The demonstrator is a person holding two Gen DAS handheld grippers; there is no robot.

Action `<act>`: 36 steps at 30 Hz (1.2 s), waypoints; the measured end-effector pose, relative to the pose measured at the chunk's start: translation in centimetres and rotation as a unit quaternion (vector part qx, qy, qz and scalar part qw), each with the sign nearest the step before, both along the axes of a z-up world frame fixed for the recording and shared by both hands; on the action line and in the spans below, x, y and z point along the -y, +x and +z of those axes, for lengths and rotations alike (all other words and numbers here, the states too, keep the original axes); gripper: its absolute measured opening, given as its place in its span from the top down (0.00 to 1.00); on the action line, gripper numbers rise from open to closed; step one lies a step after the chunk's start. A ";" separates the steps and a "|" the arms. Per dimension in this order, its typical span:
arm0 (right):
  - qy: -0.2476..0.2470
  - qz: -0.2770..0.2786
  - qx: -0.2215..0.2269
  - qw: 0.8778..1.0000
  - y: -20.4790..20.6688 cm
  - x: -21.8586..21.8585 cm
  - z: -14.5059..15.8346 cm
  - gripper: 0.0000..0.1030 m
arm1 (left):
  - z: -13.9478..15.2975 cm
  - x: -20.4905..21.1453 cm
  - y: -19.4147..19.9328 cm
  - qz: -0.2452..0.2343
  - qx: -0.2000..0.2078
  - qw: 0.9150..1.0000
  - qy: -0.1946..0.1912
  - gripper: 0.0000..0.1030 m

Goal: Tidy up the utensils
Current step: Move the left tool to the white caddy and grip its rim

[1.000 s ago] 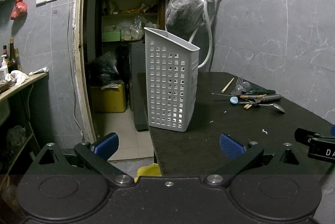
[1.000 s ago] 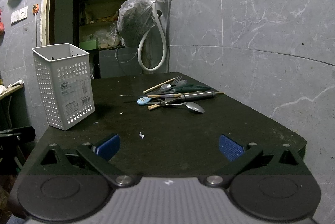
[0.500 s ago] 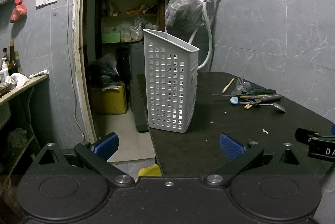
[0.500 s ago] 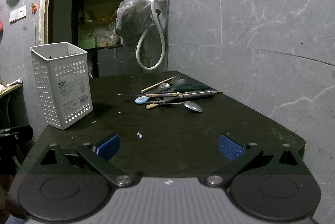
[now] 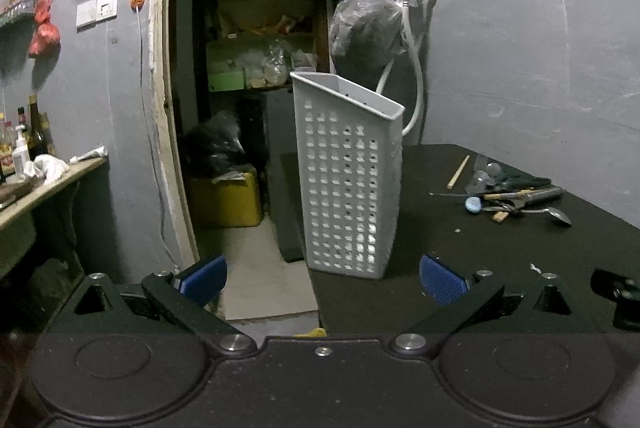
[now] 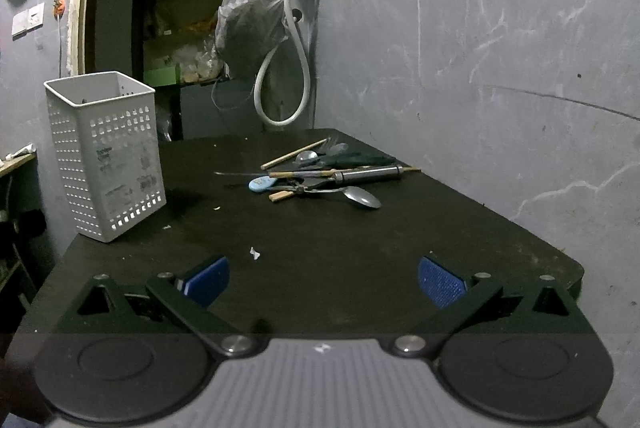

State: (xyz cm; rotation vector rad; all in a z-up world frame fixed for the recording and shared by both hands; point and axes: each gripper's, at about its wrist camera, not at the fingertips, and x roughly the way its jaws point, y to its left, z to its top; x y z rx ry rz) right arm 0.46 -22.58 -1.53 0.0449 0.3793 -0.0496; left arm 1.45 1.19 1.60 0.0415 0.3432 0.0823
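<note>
A tall white perforated utensil basket [image 5: 348,179] [image 6: 106,151] stands upright at the left edge of the dark table [image 6: 320,240]. A heap of utensils [image 6: 328,173] [image 5: 508,193] lies at the table's far right: a metal spoon [image 6: 362,196], chopsticks, a pale blue-handled piece, a dark metal handle. My left gripper [image 5: 322,278] hovers open at the table's near left corner, short of the basket. My right gripper [image 6: 324,280] is open over the near edge, well short of the heap. Both hold nothing.
A grey tiled wall [image 6: 500,67] runs along the table's right side, with a tap, a looped hose [image 6: 280,87] and a hanging dark bag [image 6: 252,27] at the far end. Left of the table the floor drops toward a doorway [image 5: 248,107] and a side shelf [image 5: 44,179].
Both grippers have drifted slightly; the basket sits a little further right in the left wrist view. Nothing was picked up, and both grippers remain open.
</note>
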 end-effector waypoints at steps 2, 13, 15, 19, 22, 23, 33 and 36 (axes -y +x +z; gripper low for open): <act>-0.001 -0.001 -0.003 1.000 0.2 0.0 -0.1 0.00 | 0.6 -0.2 0.6 0.002 0.000 1.000 0.004 0.01; -0.005 -0.004 -0.005 1.000 1.1 -0.1 -0.1 0.00 | 2.1 0.2 3.8 -0.033 0.005 0.999 0.013 0.01; -0.006 -0.006 -0.002 1.000 1.4 0.1 0.1 0.00 | 2.2 0.2 4.6 -0.037 0.005 0.999 0.016 0.01; -0.009 -0.009 0.003 1.000 2.2 0.4 0.6 0.00 | 2.4 0.2 6.0 -0.048 0.005 0.999 0.016 0.01; -0.015 -0.010 0.003 1.000 3.0 0.5 1.0 0.00 | 2.2 0.0 7.1 -0.055 0.007 0.998 0.004 0.01; -0.017 -0.011 0.004 1.000 3.2 0.5 1.1 0.00 | 2.1 -0.1 7.5 -0.057 0.006 0.998 0.000 0.01; -0.020 -0.025 -0.008 0.999 5.1 0.6 0.8 0.00 | 1.4 0.2 11.2 -0.088 -0.001 0.996 0.021 0.01; -0.021 -0.028 -0.011 0.999 5.5 0.5 0.8 0.00 | 1.3 0.4 12.0 -0.098 0.001 0.995 0.029 0.01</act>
